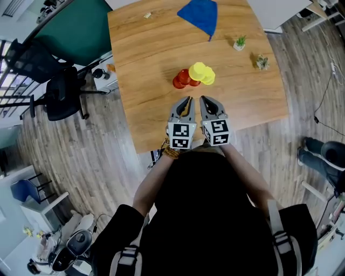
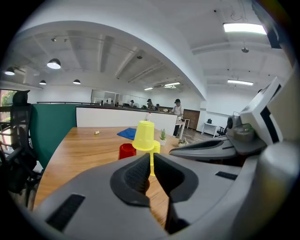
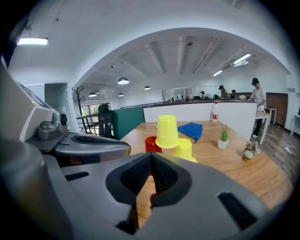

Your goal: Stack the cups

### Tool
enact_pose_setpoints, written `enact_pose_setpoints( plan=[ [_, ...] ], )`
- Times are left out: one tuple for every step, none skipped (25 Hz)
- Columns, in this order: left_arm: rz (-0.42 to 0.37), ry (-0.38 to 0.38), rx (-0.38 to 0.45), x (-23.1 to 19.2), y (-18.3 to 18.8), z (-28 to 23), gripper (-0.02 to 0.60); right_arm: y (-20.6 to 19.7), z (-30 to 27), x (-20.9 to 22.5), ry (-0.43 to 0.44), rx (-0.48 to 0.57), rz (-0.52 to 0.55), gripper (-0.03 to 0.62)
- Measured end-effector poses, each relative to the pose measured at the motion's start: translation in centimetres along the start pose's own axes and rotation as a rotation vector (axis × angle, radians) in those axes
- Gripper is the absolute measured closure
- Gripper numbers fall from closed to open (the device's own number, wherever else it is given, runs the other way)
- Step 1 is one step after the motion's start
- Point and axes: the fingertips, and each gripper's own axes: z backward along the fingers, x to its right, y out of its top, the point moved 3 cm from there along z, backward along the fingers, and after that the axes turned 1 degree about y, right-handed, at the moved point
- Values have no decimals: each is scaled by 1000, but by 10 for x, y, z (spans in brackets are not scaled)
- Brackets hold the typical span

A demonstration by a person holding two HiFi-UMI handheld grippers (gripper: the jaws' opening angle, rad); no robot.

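Observation:
A cluster of upturned cups stands mid-table on the wooden table (image 1: pixel 145 48). One yellow cup (image 1: pixel 197 70) sits raised on top of the others, a second yellow cup (image 1: pixel 209 77) is to its right, and red cups (image 1: pixel 180 80) are to its left. Both grippers hover side by side just short of the cluster, touching no cup. My left gripper (image 1: pixel 188 99) is shut and empty, and so is my right gripper (image 1: pixel 204 98). In the left gripper view the top yellow cup (image 2: pixel 144 136) and a red cup (image 2: pixel 126 151) rise beyond the shut jaws. The right gripper view shows the yellow cup (image 3: pixel 167 131) straight ahead.
A blue cloth (image 1: pixel 200 13) lies at the table's far edge, with two small potted plants (image 1: pixel 239 43) (image 1: pixel 262 62) at the far right and a small scrap (image 1: pixel 147 15) at the far left. A black office chair (image 1: pixel 59 91) stands left of the table.

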Motion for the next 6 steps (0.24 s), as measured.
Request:
enact_pose_setpoints(
  plan=[
    [7,-5,-7,1,-3,-1,546,-3,-1,1,1,-10,-5,589],
    [18,-15,-12,2,-5,-3,546,-6,-1,2,3,-21,-10,589],
    [33,-28,-16,4,-8,-5,546,-9,-2,4,4,-33,-17,589],
    [49,-42,-22,6,-11,-7,546,-13,-2,5,5,-47,-24,589],
    [65,-53,-30,8,-14,-9,546,-16,-3,7,5,-61,-32,589],
    [81,-64,-39,10,-17,-11,546,-20,-4,9,5,-76,-40,589]
  ],
)
